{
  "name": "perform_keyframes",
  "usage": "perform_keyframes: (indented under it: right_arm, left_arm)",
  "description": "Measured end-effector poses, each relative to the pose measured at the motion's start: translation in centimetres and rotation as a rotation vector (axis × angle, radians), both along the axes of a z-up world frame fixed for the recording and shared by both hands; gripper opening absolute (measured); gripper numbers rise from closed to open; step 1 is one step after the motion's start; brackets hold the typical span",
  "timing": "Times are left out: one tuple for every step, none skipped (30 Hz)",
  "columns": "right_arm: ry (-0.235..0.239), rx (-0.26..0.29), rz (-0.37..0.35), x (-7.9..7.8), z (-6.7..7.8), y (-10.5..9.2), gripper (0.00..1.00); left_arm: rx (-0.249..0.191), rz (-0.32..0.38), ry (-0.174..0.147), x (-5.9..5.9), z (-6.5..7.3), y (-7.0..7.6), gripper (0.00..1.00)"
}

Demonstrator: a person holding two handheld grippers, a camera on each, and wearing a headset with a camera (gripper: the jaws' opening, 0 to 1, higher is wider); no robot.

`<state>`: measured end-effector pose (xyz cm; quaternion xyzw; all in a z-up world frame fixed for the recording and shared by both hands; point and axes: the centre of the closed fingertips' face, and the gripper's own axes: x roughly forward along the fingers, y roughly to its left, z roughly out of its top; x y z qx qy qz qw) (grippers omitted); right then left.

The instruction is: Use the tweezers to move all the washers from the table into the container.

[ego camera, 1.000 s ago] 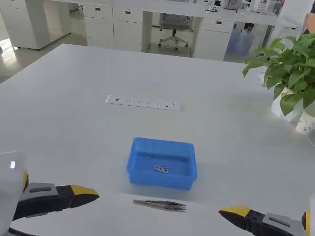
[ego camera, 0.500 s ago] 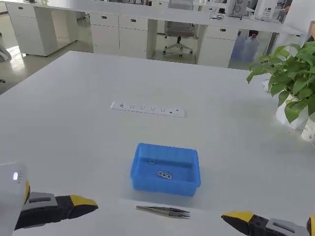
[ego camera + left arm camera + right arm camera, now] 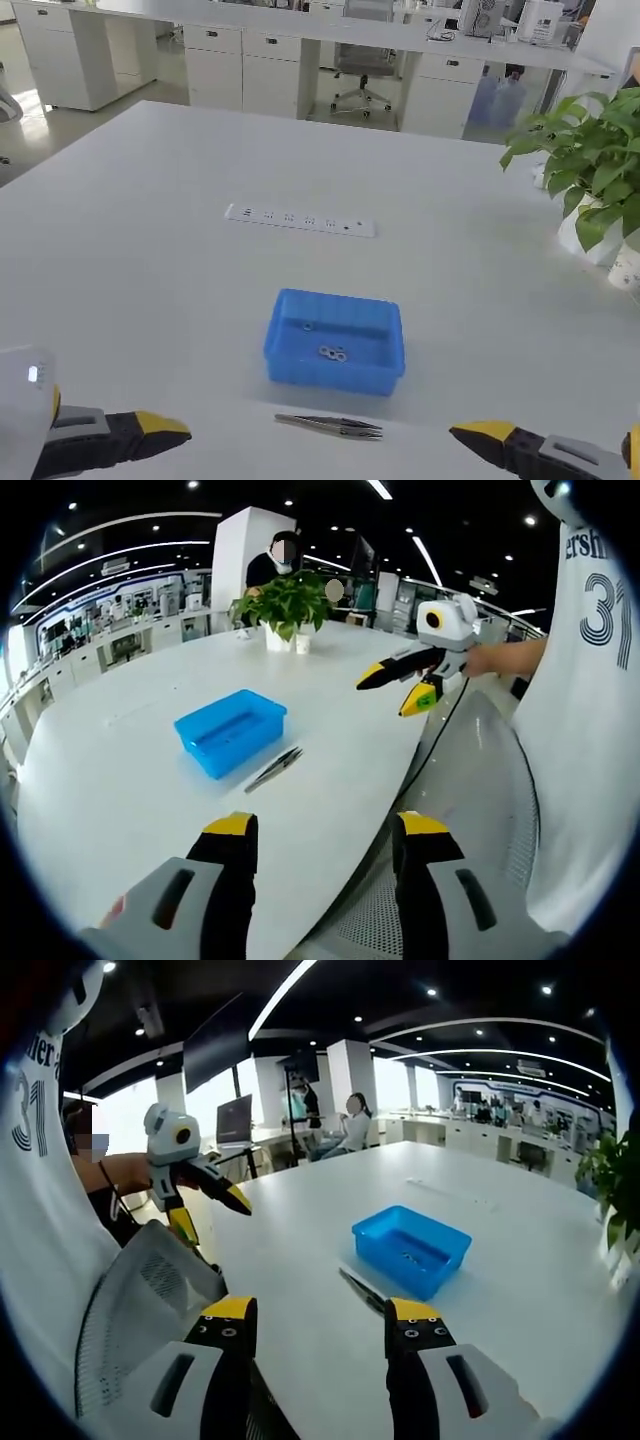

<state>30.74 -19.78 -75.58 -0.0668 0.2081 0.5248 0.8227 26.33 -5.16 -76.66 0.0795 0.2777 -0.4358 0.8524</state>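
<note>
- We see small silver metal washers (image 3: 331,352) inside the blue rectangular plastic container (image 3: 335,377), low in the centre of the head view. A tight cluster lies near the middle of its floor, and one more lies apart toward its upper-left corner. They are too small for us to count exactly.
- We count one container. It stands open-topped on the white table (image 3: 150,260).
- We count one pair of slim silver metal tweezers (image 3: 330,425). They lie flat on the table just below the container in the frame, apart from it and not touched by either gripper.
- The left gripper (image 3: 328,825) sits in the lower-left corner of the head view. Its black, yellow-tipped jaws are spread wide and hold nothing.
- The right gripper (image 3: 320,1310) sits in the lower-right corner of the head view. Its jaws are also spread wide and hold nothing.
- Higher in the frame we count one long white power strip (image 3: 300,220), well apart from the container.
- At the right edge we count one green leafy potted plant (image 3: 590,150).
</note>
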Motion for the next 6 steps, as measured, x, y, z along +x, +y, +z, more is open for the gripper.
perform_keyframes:
  right_arm:
    - [0.001,0.0,-0.001,-0.02,0.01,-0.01,0.53]
    - [0.002,0.0,-0.003,-0.02,0.01,-0.04,0.53]
    - [0.002,-0.001,-0.004,-0.01,0.02,-0.1,0.53]
    - [0.003,-0.002,-0.007,0.01,-0.01,-0.15,0.53]
    - [0.004,-0.003,-0.008,0.02,-0.04,-0.19,0.53]
    - [0.006,-0.003,-0.01,0.01,-0.09,-0.23,0.53]
  left_arm:
    - [0.0,0.001,-0.001,-0.05,-0.04,-0.03,0.59]
    - [0.0,0.002,-0.002,-0.08,-0.05,-0.06,0.59]
    - [0.002,0.003,-0.002,-0.11,-0.07,-0.04,0.59]
    - [0.002,0.004,-0.003,-0.11,-0.09,-0.02,0.59]
    - [0.001,0.006,-0.003,-0.12,-0.11,0.0,0.59]
    - [0.001,0.007,-0.001,-0.15,-0.17,0.04,0.59]
